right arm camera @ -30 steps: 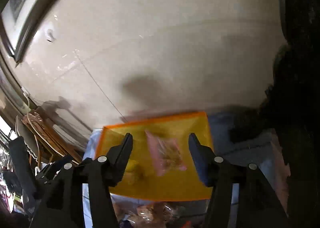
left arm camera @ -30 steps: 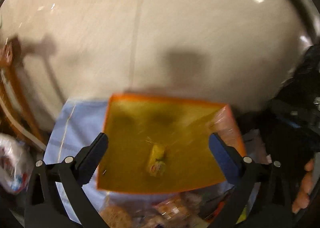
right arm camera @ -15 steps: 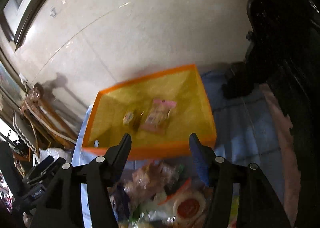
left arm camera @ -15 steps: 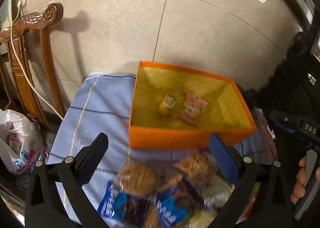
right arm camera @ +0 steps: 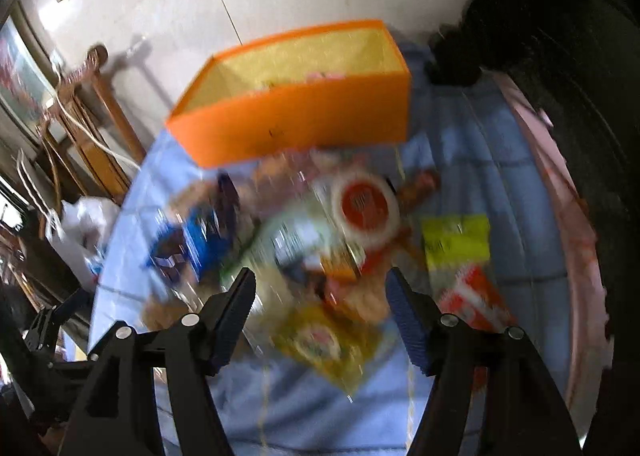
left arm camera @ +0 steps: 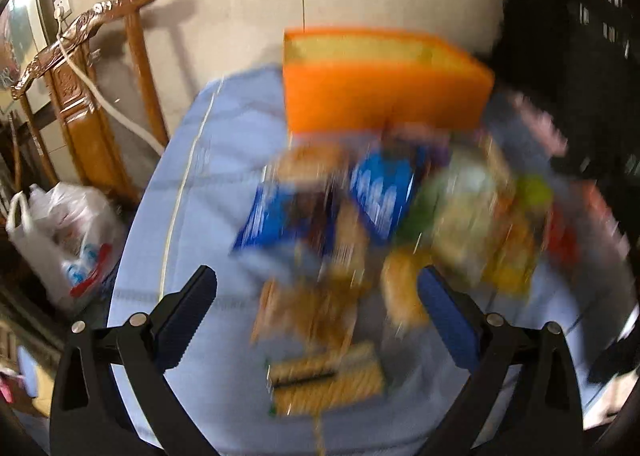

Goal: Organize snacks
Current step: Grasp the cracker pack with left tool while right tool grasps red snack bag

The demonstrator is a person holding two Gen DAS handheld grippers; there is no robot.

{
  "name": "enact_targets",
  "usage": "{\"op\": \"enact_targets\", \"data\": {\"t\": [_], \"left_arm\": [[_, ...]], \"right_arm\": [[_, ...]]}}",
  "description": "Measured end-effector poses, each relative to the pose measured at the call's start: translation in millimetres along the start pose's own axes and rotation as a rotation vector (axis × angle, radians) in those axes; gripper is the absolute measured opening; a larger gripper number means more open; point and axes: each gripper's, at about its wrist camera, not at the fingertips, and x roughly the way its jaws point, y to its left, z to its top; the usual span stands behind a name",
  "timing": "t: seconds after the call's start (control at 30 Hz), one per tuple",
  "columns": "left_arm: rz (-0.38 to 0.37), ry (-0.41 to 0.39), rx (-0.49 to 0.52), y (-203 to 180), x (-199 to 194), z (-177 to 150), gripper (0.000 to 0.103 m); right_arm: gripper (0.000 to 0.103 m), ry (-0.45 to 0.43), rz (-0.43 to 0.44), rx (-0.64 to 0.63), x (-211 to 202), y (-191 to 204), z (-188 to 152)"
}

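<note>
An orange box (left arm camera: 384, 96) with a yellow inside stands at the far side of a light blue tablecloth (left arm camera: 208, 192); it also shows in the right wrist view (right arm camera: 296, 124). A blurred heap of snack packets (left arm camera: 384, 216) lies in front of it, with blue packets (left arm camera: 380, 196) and a biscuit pack (left arm camera: 324, 380). The right wrist view shows a round red-and-white lid (right arm camera: 366, 208), a yellow-green packet (right arm camera: 456, 240) and a yellow packet (right arm camera: 320, 340). My left gripper (left arm camera: 316, 296) is open and empty above the heap. My right gripper (right arm camera: 322, 296) is open and empty above it too.
A carved wooden chair (left arm camera: 88, 96) with a white cable stands left of the table. A white plastic bag (left arm camera: 60, 232) sits on the floor below it. Dark furniture (right arm camera: 560, 56) fills the right side. The other gripper's body (right arm camera: 44, 332) shows at lower left.
Both grippers have tilted down and pulled back from the orange box to over the snack heap. The box's inside, with two snacks in it, has mostly dropped out of sight.
</note>
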Motion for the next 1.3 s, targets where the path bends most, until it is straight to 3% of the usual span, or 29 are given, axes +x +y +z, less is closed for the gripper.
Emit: {"op": "enact_targets", "data": {"t": [0.17,0.43,0.6,0.77,0.9,1.0,1.03,1.1,1.13,1.2,1.3], "left_arm": [[0.027,0.089,-0.040,-2,15,-46,0.098],[0.006,0.116,-0.155,-2,42,-75,0.098],[0.020,0.152,-0.213,2,65,-88,0.099],[0.042,0.127,-0.165,-3,65,-93,0.096],[0.027,0.127,-0.153,-1,60,-98,0.092],[0.024,0.126,-0.145,-1,56,-101,0.092],[0.020,0.125,-0.144,-1,56,-101,0.092],[0.010,0.123,-0.141,-2,54,-104,0.092],[0.004,0.122,-0.143,-1,52,-105,0.092],[-0.001,0.122,-0.147,-1,51,-106,0.092],[0.000,0.123,-0.137,-2,51,-107,0.092]], "right_arm": [[0.068,-0.025,-0.086,0.052,-6,-26,-21],[0.069,-0.008,-0.218,0.225,-15,-100,-52],[0.069,0.023,-0.250,0.236,-8,-120,-62],[0.077,0.059,-0.247,0.125,20,-105,-54],[0.078,0.076,-0.329,-0.052,53,-87,-49],[0.096,0.106,-0.354,-0.099,75,-90,-48],[0.097,0.112,-0.359,-0.115,81,-90,-49],[0.097,0.123,-0.342,-0.109,85,-91,-51],[0.089,0.154,-0.298,-0.099,87,-91,-53],[0.080,0.162,-0.296,-0.146,87,-82,-58],[0.078,0.180,-0.264,-0.175,84,-71,-68]]}}
